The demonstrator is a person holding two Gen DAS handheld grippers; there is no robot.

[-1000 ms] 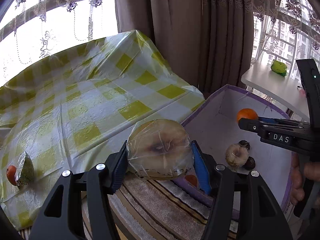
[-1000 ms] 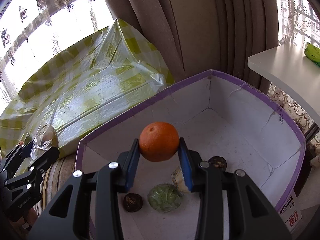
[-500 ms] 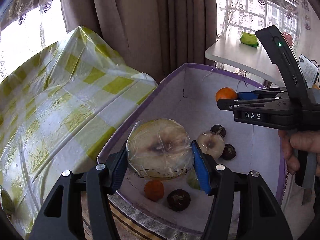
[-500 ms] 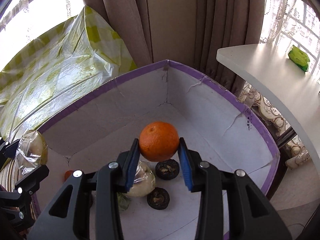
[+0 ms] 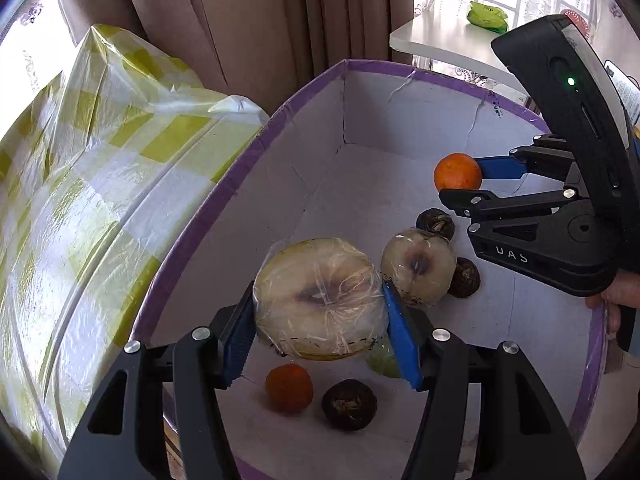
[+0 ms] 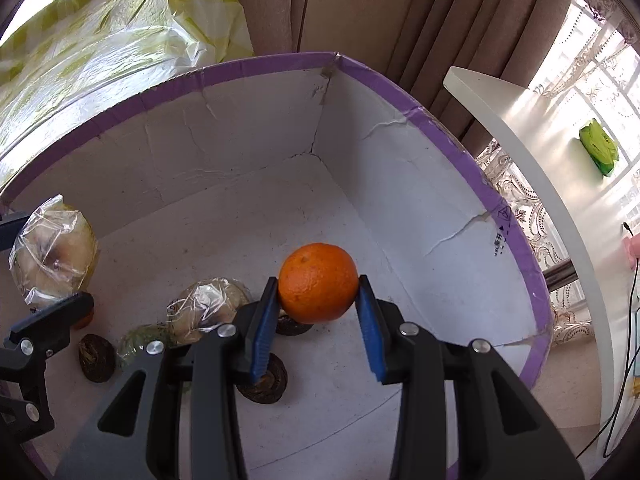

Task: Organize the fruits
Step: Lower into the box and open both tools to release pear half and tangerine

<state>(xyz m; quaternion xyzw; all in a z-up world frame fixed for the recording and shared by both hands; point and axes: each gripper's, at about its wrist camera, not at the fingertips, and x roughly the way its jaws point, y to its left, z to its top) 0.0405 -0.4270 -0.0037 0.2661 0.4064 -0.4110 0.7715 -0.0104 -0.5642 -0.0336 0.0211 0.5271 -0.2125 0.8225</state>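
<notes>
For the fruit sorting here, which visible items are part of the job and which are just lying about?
Part of the job:
- wrapped fruit in left gripper
- orange in right gripper
- purple-rimmed box
- second wrapped fruit, small orange, dark fruits inside

Lying about:
- checked plastic cover
- curtains
- white shelf
- green packet

In the left wrist view the wrapped pear hides most of a green wrapped fruit at about five o'clock from it (kind unclear). In the right wrist view the right gripper covers part of a dark round fruit, and the left gripper is cut off at nine o'clock.
</notes>
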